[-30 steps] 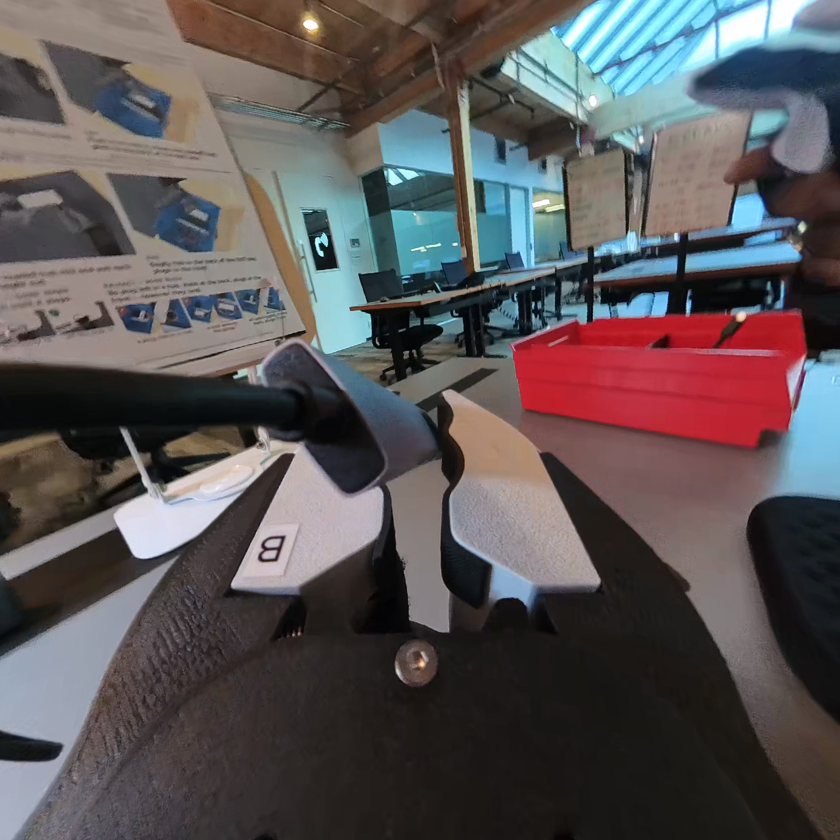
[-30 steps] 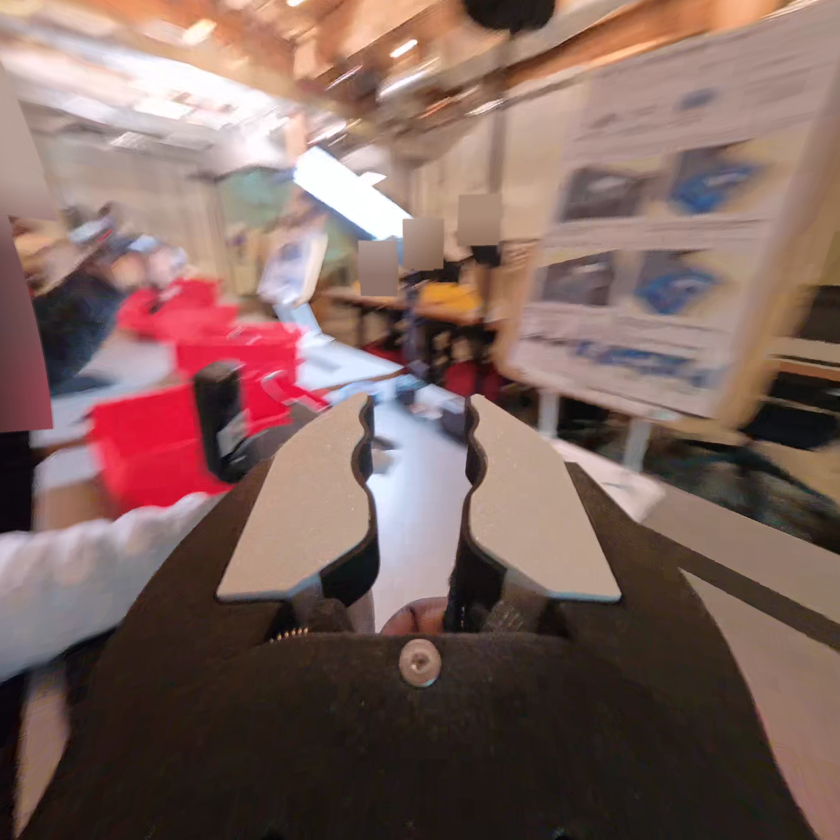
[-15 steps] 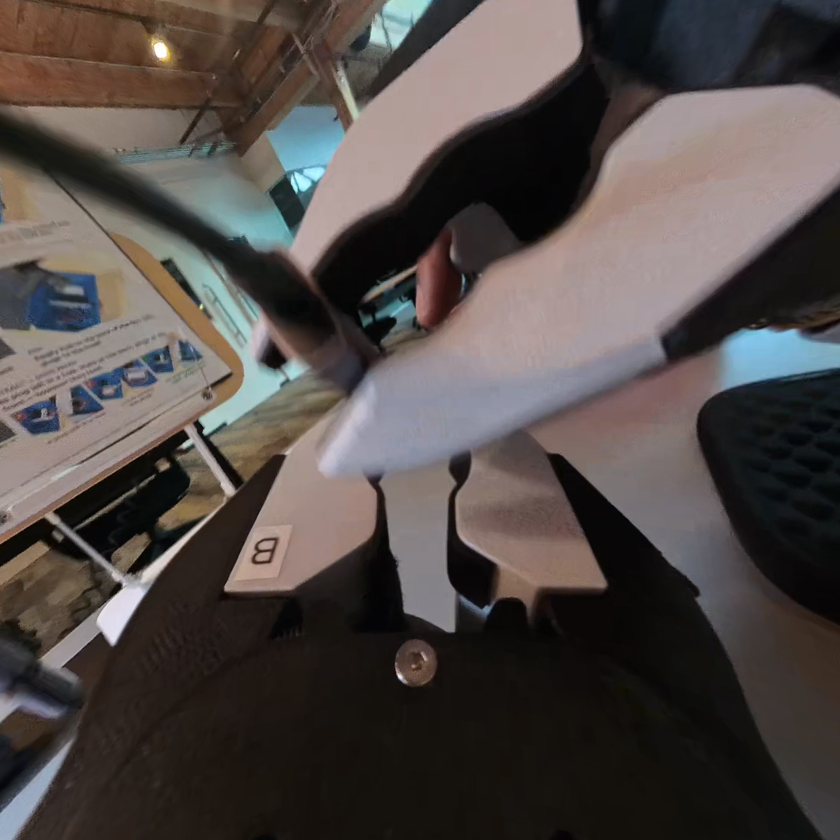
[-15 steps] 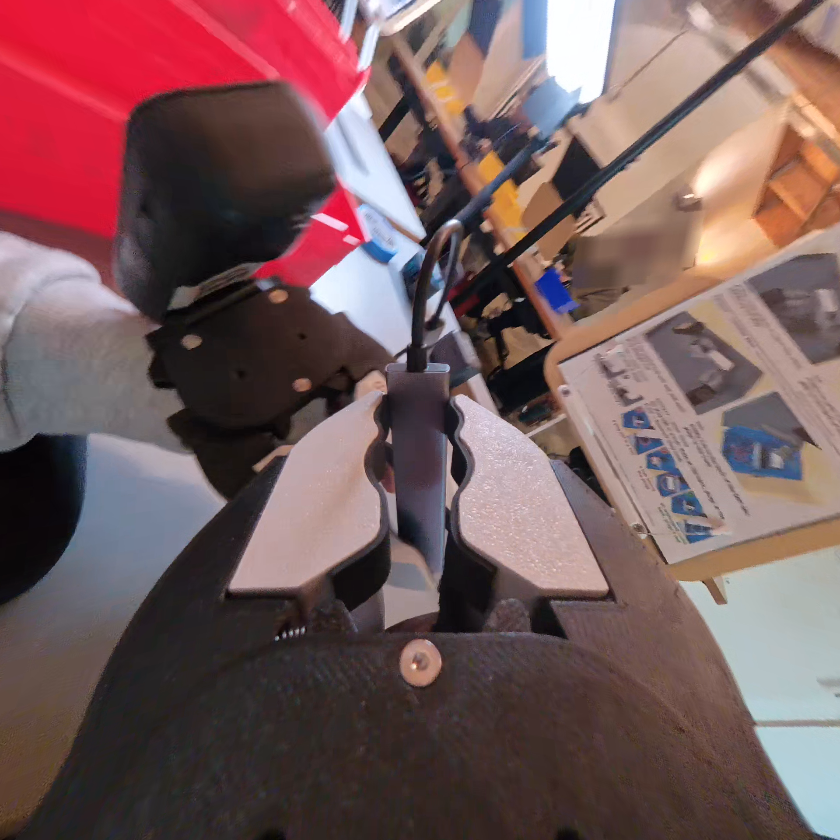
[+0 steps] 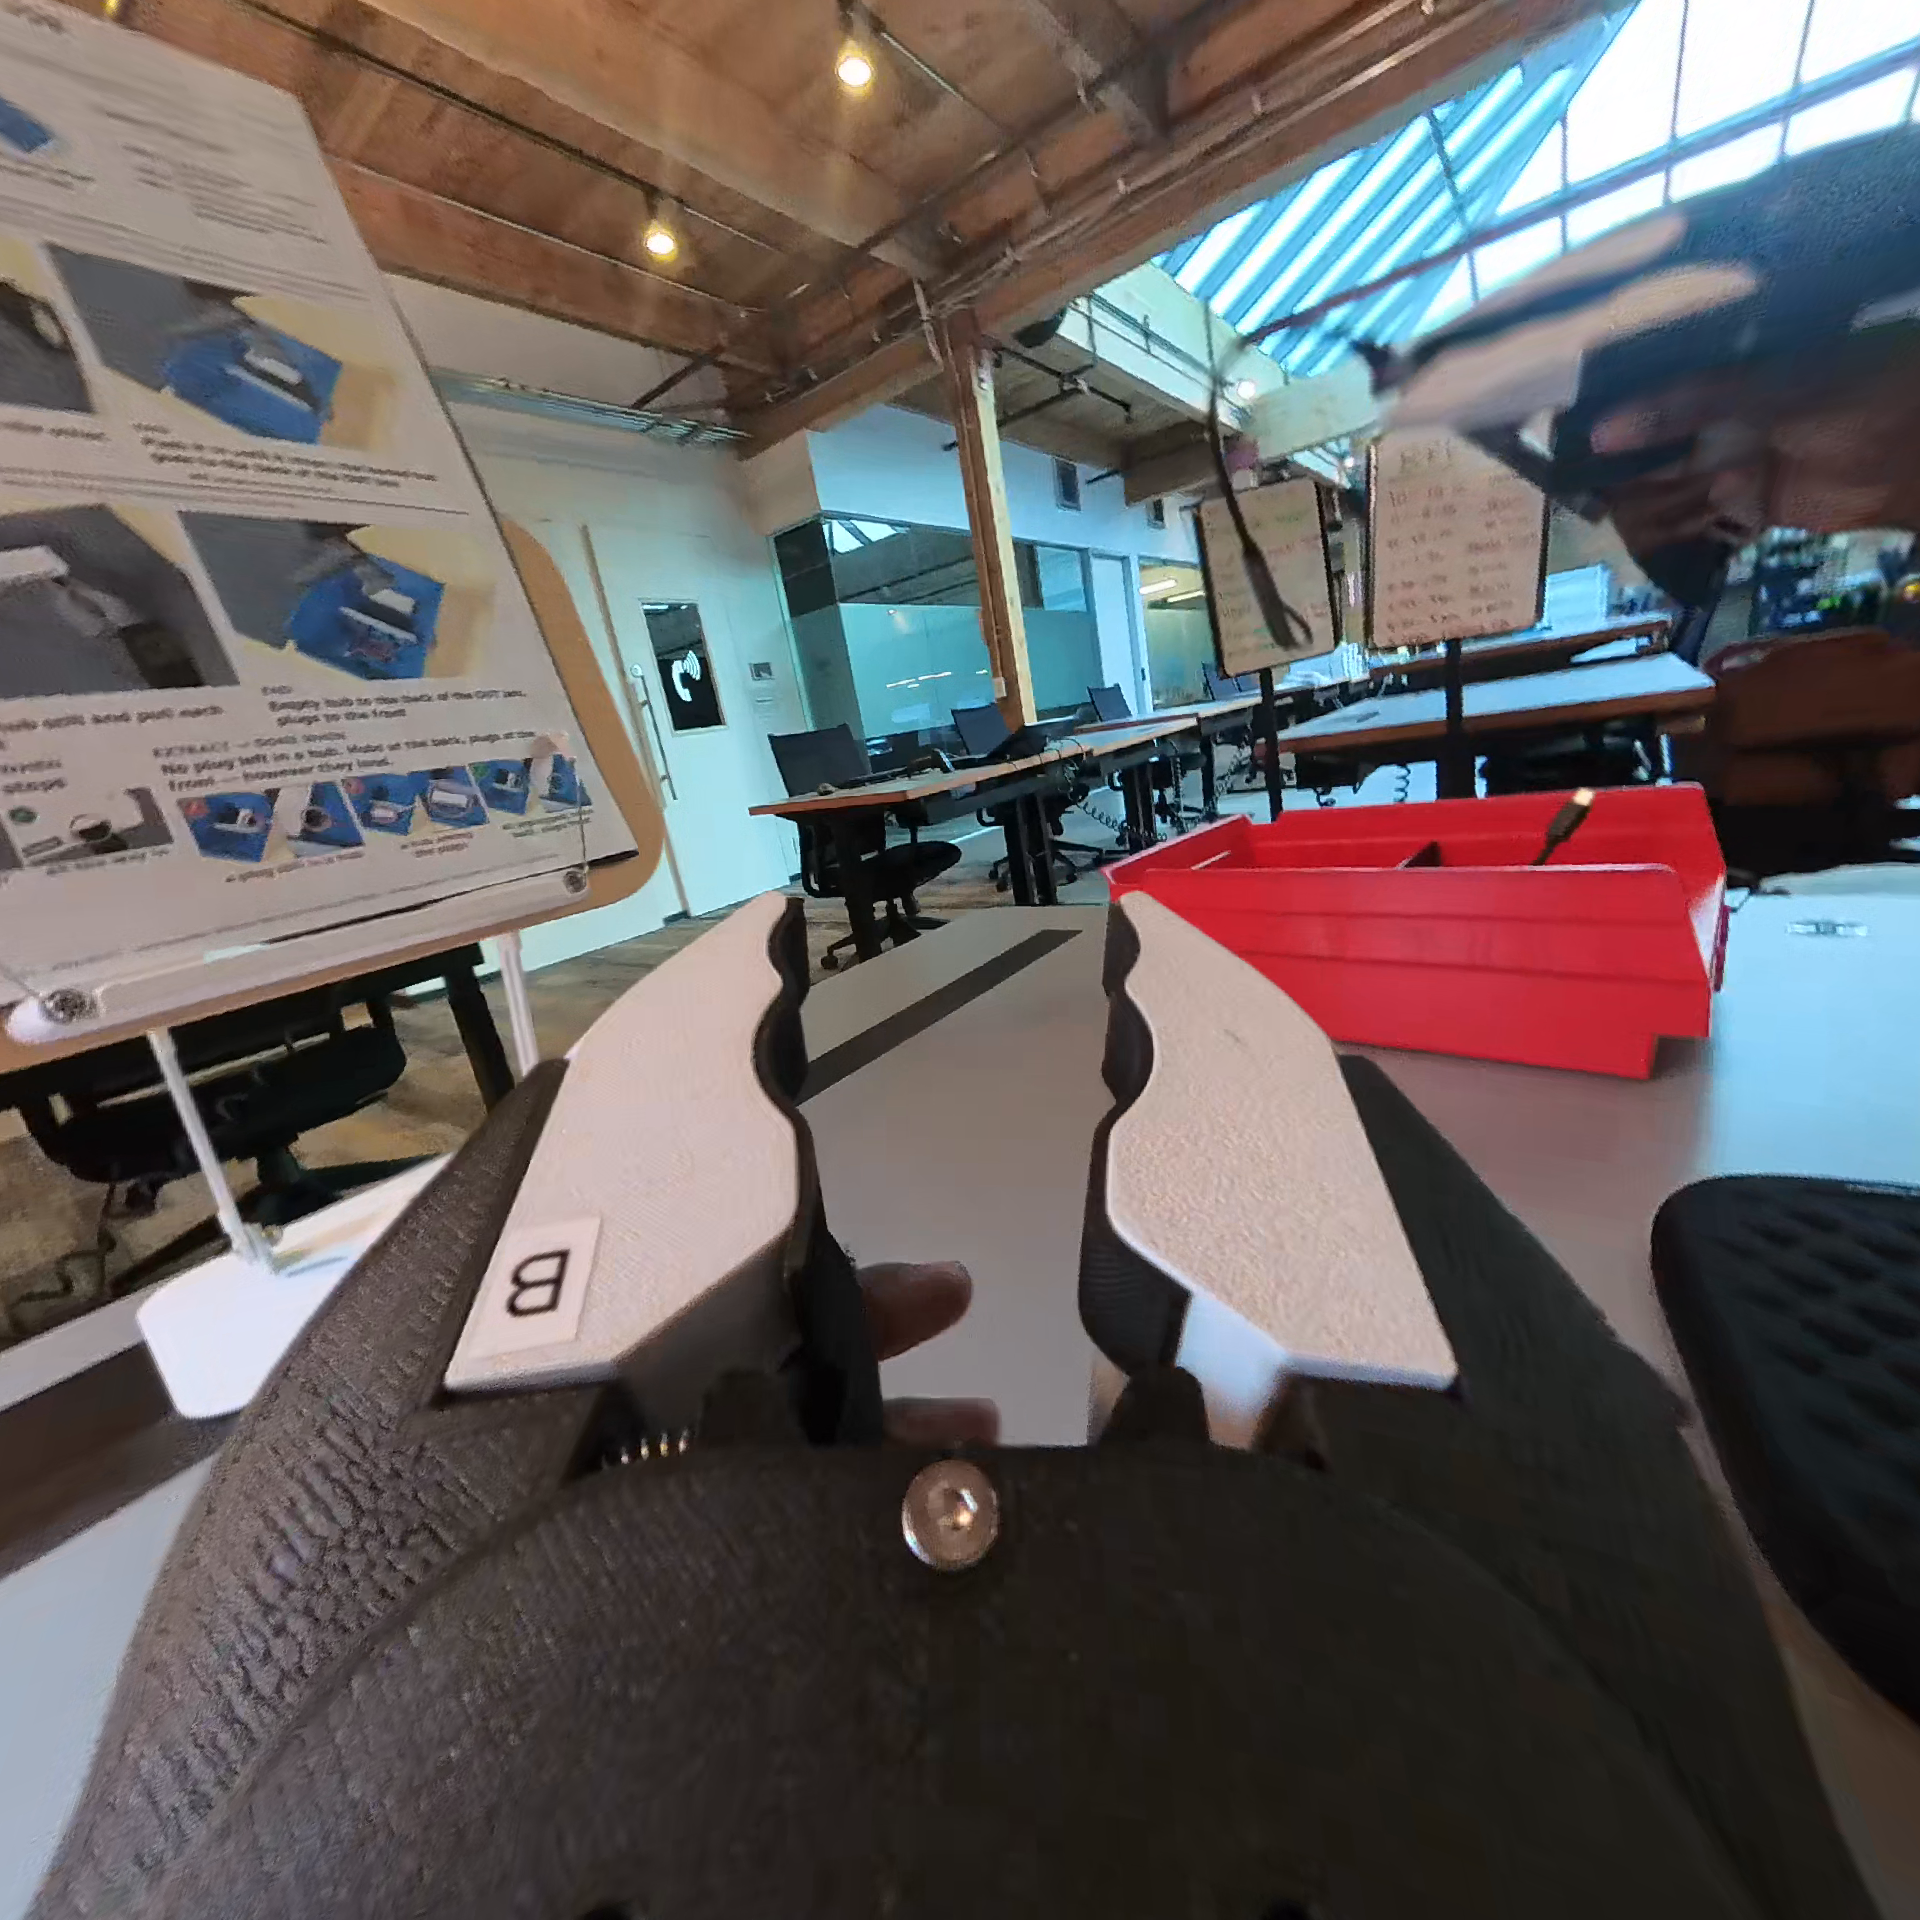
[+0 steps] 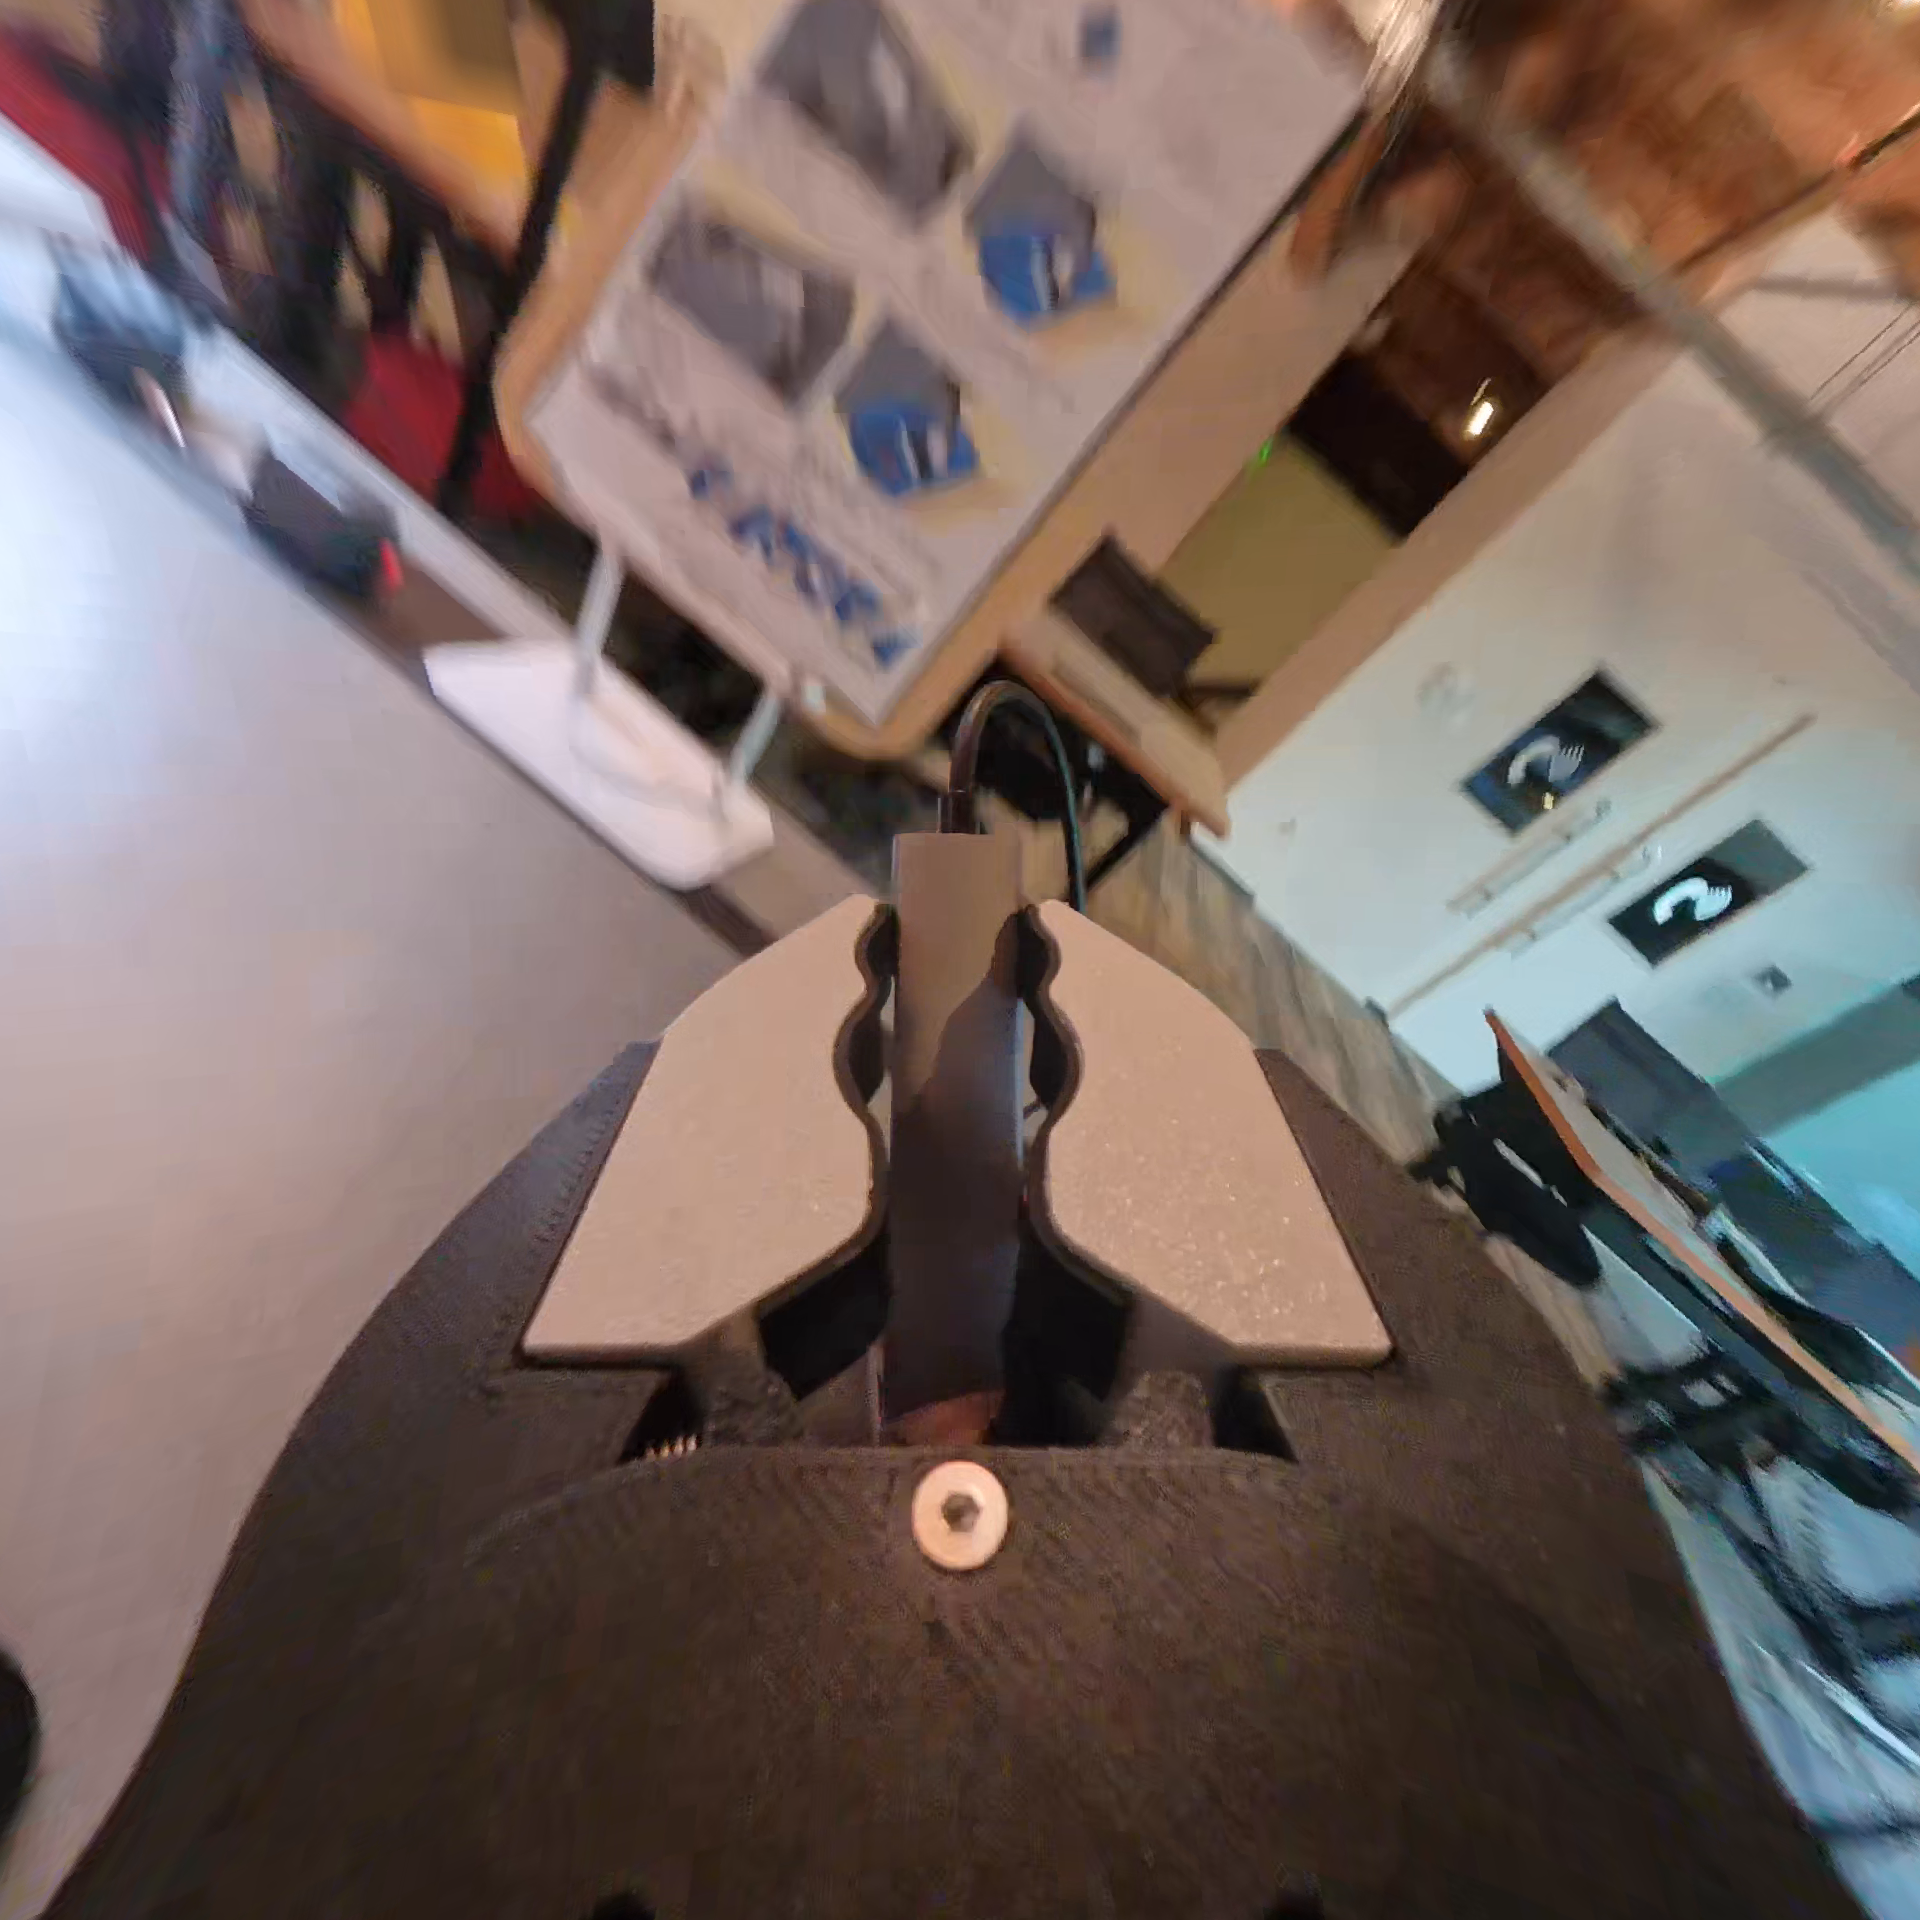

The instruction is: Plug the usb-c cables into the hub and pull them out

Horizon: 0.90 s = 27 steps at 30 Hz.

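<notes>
My right gripper (image 6: 956, 914) is shut on the grey slim hub (image 6: 951, 1049), held lengthwise between the fingers, with its short black cable (image 6: 1013, 748) looping off the far end. My left gripper (image 5: 951, 914) is open and empty, level above the grey table (image 5: 956, 1143). In the left wrist view the right gripper (image 5: 1558, 343) shows blurred at the upper right, with the hub's black cable (image 5: 1252, 551) hanging from it. A black cable plug (image 5: 1564, 816) sticks up out of the red bin (image 5: 1455, 956).
An instruction board (image 5: 260, 582) on a white stand (image 5: 218, 1340) stands at the left table edge; it also shows in the right wrist view (image 6: 894, 343). A black mesh pad (image 5: 1808, 1423) lies at the right. Desks and chairs fill the room behind. There is about 25 cm between the tips of the two grippers.
My left gripper opened and let go of the hub. The right gripper closed on the hub and lifted it away up and to the right.
</notes>
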Each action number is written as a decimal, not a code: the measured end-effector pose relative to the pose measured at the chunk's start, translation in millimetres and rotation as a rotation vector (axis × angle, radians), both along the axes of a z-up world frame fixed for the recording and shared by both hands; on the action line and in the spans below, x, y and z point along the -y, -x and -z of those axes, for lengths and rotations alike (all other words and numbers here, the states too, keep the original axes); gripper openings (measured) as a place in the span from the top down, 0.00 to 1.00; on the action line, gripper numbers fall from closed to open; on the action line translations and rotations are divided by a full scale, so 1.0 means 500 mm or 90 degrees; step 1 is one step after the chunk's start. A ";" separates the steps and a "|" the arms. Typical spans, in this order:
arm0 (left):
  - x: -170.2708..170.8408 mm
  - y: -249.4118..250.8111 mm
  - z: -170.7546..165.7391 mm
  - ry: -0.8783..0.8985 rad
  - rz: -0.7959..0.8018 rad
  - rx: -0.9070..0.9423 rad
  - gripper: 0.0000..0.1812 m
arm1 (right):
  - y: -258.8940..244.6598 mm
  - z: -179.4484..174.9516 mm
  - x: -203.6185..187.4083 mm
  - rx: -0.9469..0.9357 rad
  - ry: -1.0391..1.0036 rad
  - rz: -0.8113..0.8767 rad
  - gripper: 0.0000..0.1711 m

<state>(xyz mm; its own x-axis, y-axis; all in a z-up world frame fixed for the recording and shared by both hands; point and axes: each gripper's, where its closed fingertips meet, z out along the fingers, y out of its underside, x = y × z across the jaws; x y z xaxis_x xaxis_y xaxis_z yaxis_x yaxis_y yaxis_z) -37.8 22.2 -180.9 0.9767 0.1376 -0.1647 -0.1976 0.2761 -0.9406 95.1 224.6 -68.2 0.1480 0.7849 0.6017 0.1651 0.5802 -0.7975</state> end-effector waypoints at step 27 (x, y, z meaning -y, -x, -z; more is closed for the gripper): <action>-0.008 0.014 0.020 0.026 0.020 0.050 0.69 | 0.007 0.338 -0.361 0.516 0.070 0.206 0.70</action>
<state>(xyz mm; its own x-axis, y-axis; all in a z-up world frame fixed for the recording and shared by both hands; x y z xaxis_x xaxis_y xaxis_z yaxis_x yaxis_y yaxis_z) -45.0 26.0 -190.9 0.9905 0.1014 -0.0930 -0.1153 0.2423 -0.9633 91.6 405.3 -237.1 -0.0662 0.8383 0.5412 0.8477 0.3334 -0.4126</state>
